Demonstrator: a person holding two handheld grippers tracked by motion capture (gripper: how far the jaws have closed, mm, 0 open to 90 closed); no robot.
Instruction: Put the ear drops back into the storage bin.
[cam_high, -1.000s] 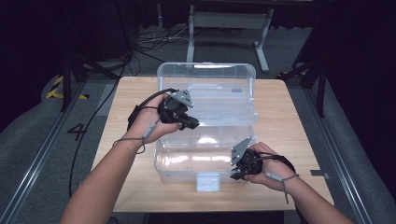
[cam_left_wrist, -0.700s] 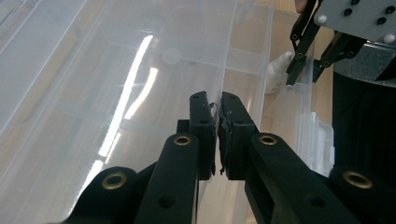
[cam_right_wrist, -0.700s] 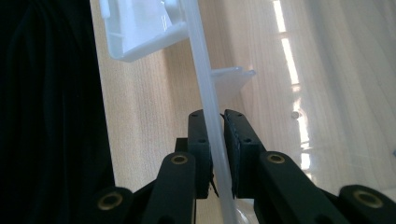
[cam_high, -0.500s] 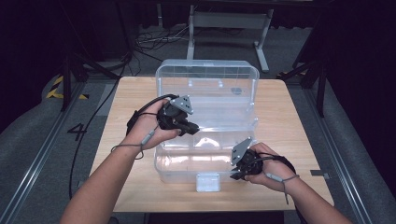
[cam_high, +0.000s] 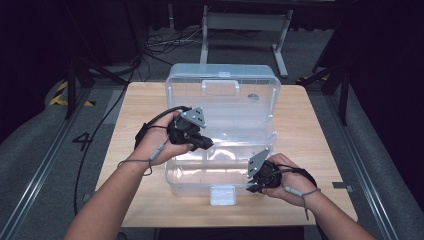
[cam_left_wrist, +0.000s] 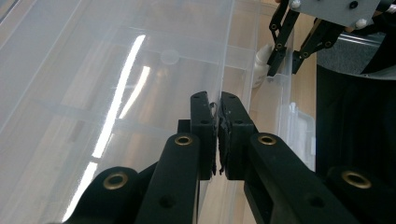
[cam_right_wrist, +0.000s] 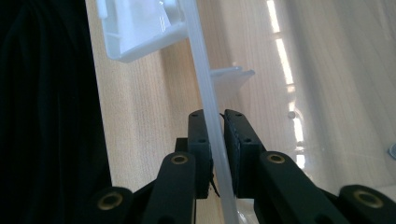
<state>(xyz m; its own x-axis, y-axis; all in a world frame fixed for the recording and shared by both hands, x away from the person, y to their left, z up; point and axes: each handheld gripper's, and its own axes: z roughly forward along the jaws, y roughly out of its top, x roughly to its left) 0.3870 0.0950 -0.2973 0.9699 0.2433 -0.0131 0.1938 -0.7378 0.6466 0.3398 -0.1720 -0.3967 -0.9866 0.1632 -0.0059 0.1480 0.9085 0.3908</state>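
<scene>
The left gripper (cam_left_wrist: 218, 116) has its black fingers (cam_left_wrist: 201, 126) pinched on a thin wall of the clear plastic box (cam_left_wrist: 116, 84); the right gripper (cam_left_wrist: 299, 42) grips the box's far rim.

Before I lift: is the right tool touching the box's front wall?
Touching. In the right gripper view the right tool is clamped on the thin clear wall of the box, both pads pressed against it with no gap.

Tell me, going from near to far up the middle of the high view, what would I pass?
White latch on the clear box's front wall → the open box's base → its raised lid → the lid's handle → cables on the floor → a grey metal stand.
</scene>
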